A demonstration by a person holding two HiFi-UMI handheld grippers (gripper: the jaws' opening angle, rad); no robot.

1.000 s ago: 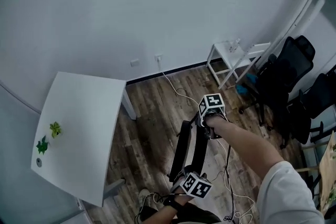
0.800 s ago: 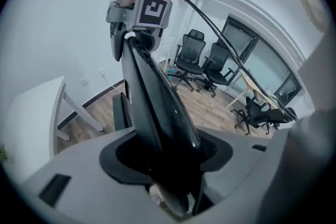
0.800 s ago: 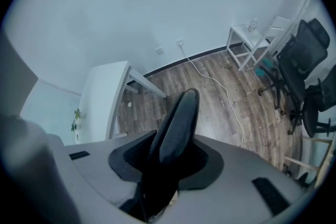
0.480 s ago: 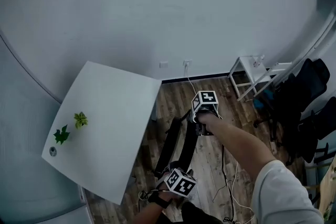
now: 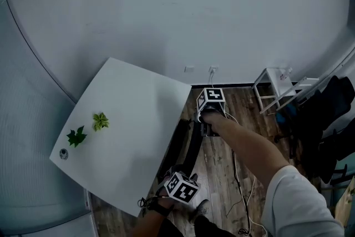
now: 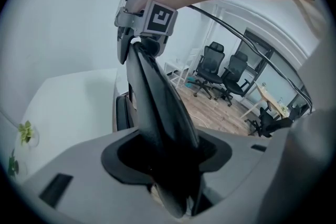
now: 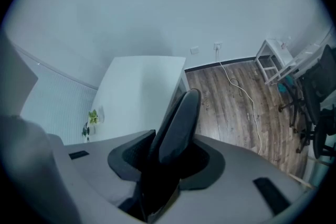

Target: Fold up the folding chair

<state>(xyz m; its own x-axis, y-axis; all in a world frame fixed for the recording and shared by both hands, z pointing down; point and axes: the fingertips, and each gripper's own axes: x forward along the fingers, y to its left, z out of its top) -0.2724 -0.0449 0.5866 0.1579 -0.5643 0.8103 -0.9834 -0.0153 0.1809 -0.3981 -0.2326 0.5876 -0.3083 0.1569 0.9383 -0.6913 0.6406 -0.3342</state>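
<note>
The folded black folding chair (image 5: 187,144) hangs off the wooden floor, carried between both grippers next to the white table's edge. My left gripper (image 5: 176,171) is shut on the chair's near end (image 6: 157,107); its jaws have just been closing a little. My right gripper (image 5: 205,126) is shut on the chair's far end (image 7: 178,123); its jaws have just been opening slightly, with the chair still pinched between them. In the left gripper view the right gripper (image 6: 142,23) shows at the top of the chair. Both grippers point steeply downward.
A white table (image 5: 127,136) with two small green plants (image 5: 100,121) stands to the left, close to the chair. A white side stand (image 5: 274,89) and black office chairs (image 5: 327,114) are at the right. A cable (image 5: 238,175) lies on the floor by the wall.
Both grippers have carried the folded chair across the room toward the white table, which now sits right beside it. The side stand and office chairs have slid off to the right.
</note>
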